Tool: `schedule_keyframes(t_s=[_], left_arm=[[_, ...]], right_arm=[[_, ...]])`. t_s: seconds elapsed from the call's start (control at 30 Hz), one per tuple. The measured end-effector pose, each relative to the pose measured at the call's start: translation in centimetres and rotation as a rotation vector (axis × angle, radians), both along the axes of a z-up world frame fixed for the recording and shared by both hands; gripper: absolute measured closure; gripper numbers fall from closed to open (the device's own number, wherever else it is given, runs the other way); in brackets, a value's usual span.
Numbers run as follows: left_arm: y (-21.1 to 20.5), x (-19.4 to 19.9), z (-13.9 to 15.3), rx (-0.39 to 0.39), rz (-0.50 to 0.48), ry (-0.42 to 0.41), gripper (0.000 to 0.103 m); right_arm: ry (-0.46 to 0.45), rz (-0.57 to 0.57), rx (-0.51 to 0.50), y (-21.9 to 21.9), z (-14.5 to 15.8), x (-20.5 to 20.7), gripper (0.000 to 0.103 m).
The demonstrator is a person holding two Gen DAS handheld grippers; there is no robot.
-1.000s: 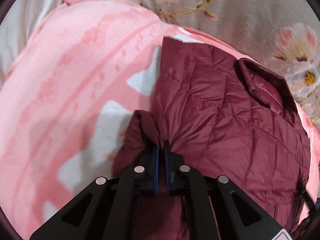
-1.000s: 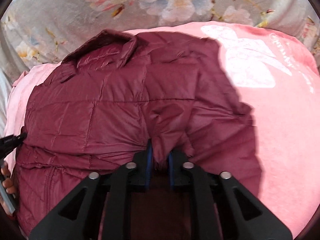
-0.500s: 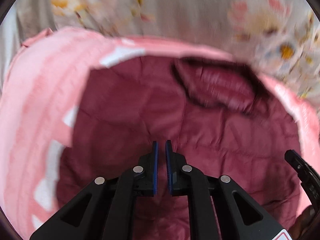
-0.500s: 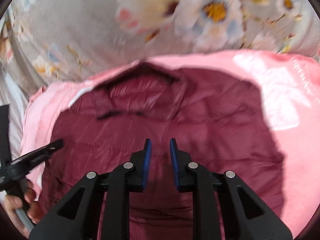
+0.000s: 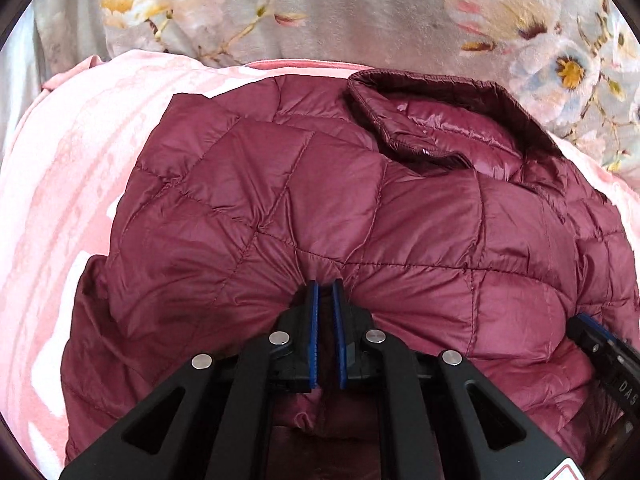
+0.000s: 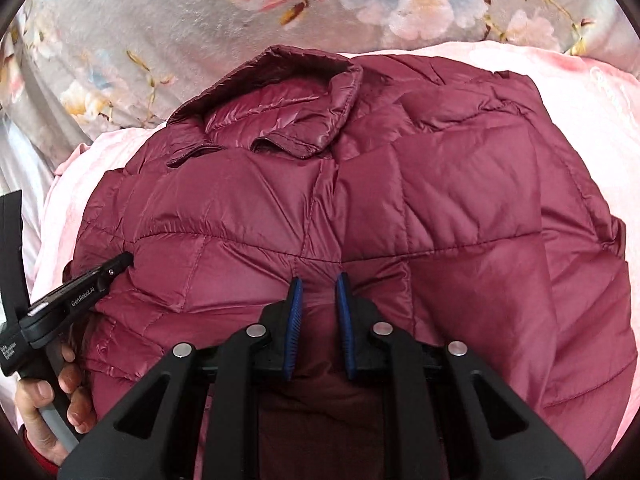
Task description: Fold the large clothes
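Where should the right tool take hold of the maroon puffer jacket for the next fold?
Probably the near hem, where the right tool already sits with its jaws a little apart and fabric bunched between them. Come in low from the near side, along the blanket. The jacket lies flat with its collar at the far end, so the near hem is the free edge to lift.

Glossy quilted jacket (image 5: pixel 360 208); fleecy blanket (image 5: pixel 60 184)

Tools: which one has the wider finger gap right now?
The right tool: clear gap between its blue pads. The left tool is nearly closed on the jacket.
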State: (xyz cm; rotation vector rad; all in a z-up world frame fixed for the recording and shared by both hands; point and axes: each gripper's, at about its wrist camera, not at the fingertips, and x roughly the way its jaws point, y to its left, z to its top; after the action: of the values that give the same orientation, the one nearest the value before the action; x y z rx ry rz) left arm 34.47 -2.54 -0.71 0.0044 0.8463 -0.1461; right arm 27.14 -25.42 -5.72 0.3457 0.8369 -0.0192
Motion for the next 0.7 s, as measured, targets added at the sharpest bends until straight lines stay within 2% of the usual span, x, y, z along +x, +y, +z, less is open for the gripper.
schedule_keyframes(t_s=[0.13,0.2,0.23,0.27,0.3,0.33,0.4,0.43,0.5,0.6,0.7], left_arm=[[-0.6,-0.4,0.3,0.067,-0.013,-0.001,0.093],[-0.1,-0.5,1.3,0.052,-0.039,0.025,0.092],[0.4,-0.4,1.8,0.016,-0.048,0.04,0.091],[1.0,-0.3,2.7,-0.041,-0.054,0.049,0.09],[1.9,0.2,3.9,-0.118,-0.053,0.053,0.085],[2.2,0.7,4.7,-0.165,-0.047,0.055,0.075],[2.7,2.4,6.0,-0.274,-0.034,0.067,0.058],[2.9,3.6,6.5,-0.339,-0.023,0.078,0.054],[2.7,6.0,6.4,-0.423,-0.003,0.125,0.053],[2.2,9.8,4.3,-0.597,0.018,0.269,0.053],[1.3,12.0,2.5,-0.67,0.041,0.33,0.053]], right_arm=[[0.012,0.017,0.001,-0.1,0.3,0.2,0.086],[0.022,0.016,-0.005,-0.4,1.2,-0.4,0.084],[0.01,0.011,0.004,-0.7,1.8,-0.7,0.071],[-0.02,0.006,0.028,-1.3,2.6,-0.9,0.064],[-0.059,-0.005,0.071,-2.1,3.7,-0.8,0.054],[-0.075,-0.013,0.103,-2.7,4.3,-0.5,0.051],[-0.097,-0.025,0.219,-4.3,5.2,0.8,0.051],[-0.11,-0.04,0.318,-5.4,5.2,2.1,0.051],[-0.117,-0.086,0.43,-6.8,4.7,4.1,0.051],[-0.087,-0.126,0.559,-7.9,2.9,6.7,0.051],[-0.036,-0.156,0.619,-7.8,0.8,8.5,0.051]])
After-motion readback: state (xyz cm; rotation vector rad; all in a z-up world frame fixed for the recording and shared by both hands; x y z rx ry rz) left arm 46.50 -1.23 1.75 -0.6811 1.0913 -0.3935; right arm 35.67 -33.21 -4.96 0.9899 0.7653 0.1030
